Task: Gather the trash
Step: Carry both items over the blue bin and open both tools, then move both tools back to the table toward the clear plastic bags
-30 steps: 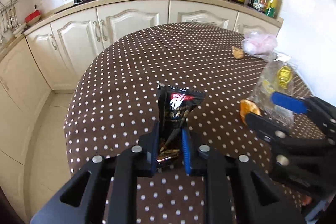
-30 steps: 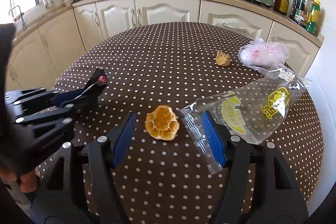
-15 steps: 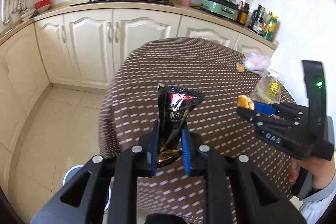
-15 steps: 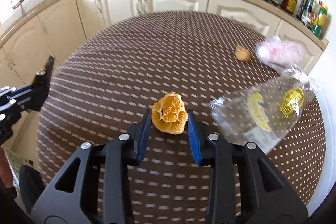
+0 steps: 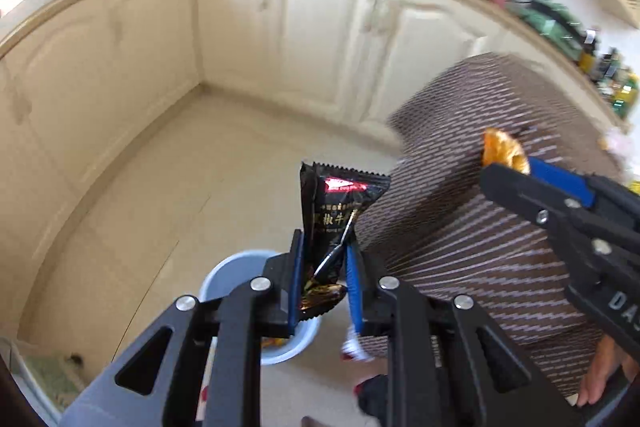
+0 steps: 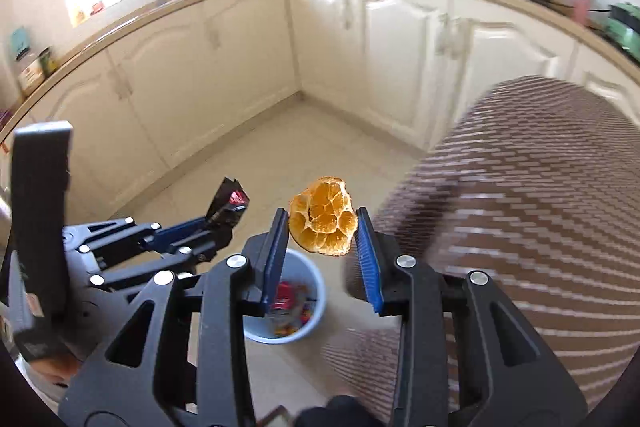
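Observation:
My left gripper [image 5: 322, 247] is shut on a black snack wrapper [image 5: 334, 207] that stands up between its blue pads, held over the floor. Below it sits a light blue bin [image 5: 236, 271], partly hidden by the jaws. My right gripper [image 6: 322, 225] is shut on an orange peel [image 6: 322, 223], held above the same bin [image 6: 294, 333], which holds some colourful trash. In the left wrist view the right gripper [image 5: 505, 166] shows at the right with the peel [image 5: 502, 153]. The right wrist view has the left gripper [image 6: 222, 217] with the wrapper [image 6: 230, 205] at the left.
The round table with the brown dotted cloth [image 5: 500, 227] [image 6: 520, 211] lies to the right of both grippers. Cream kitchen cabinets [image 5: 320, 35] line the far walls around a pale tiled floor [image 5: 180, 195]. A hand [image 5: 600, 375] holds the right gripper.
Both grippers have swung left off the table to above the bin on the floor. The right gripper closed on the orange peel and lifted it. The left still holds the wrapper.

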